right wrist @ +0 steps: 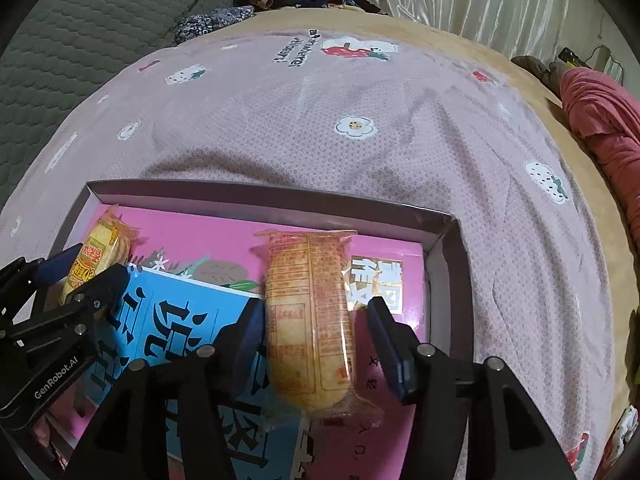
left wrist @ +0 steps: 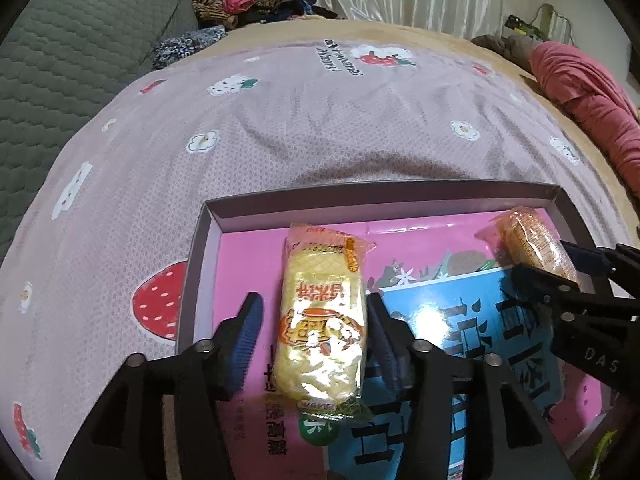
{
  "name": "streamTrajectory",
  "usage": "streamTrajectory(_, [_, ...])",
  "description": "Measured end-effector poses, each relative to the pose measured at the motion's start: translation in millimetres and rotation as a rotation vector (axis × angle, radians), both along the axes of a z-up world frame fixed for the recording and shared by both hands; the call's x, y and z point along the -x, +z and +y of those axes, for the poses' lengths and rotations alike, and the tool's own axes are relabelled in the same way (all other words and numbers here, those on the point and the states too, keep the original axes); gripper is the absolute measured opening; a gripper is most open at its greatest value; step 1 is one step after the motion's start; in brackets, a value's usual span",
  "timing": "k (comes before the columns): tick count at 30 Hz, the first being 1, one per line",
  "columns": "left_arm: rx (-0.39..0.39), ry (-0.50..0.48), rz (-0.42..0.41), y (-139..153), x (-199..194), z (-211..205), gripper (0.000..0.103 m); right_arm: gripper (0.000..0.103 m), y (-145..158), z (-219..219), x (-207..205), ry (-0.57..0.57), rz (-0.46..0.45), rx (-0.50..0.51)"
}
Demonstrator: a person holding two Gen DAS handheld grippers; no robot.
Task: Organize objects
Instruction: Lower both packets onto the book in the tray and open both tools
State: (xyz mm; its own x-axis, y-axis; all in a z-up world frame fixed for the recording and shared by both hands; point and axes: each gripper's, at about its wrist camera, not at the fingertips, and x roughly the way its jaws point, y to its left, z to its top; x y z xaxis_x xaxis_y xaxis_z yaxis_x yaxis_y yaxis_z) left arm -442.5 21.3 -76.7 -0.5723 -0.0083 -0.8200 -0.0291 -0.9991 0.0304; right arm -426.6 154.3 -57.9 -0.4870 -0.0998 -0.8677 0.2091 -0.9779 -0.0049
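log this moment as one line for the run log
left tool: open around yellow snack pack | right tool: open around orange snack pack | both packs lying in box on bed

Two wrapped snack packs inside the shallow grey box [left wrist: 208, 240], lying flat on its pink and blue books. Yellow pack [left wrist: 322, 332] label-up, toward the box's left side. Orange pack [right wrist: 310, 320] printed back up, seam showing, toward the box's right wall.

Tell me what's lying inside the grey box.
Inside the grey box: a pink book, a blue book overlapping it, and two snack packets on top. The books hide the box floor.
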Motion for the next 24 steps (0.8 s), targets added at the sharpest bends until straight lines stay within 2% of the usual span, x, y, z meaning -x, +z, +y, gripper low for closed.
streamTrajectory(3, [-0.013,0.001,0.003,5,-4,-2,0.065,0.060,8,5,-4,-0.009,0.006,0.032])
streamTrajectory(5, [-0.012,-0.005,0.014,12,-9,-1,0.075,0.063,15,8,-8,-0.015,0.018,0.037])
streamTrajectory(6, [-0.007,-0.008,0.024,17,-12,0,0.076,0.064,20,9,-11,-0.014,0.025,0.036])
streamTrajectory(9, [0.022,0.003,0.052,30,-22,-2,0.077,0.070,34,9,-22,-0.004,0.050,0.032])
streamTrajectory(16, [0.026,0.019,0.111,66,-54,-12,0.078,0.079,70,5,-57,0.035,0.112,0.030])
streamTrajectory(24, [0.023,0.030,0.172,105,-99,-20,0.080,0.085,112,1,-98,0.064,0.161,0.072])
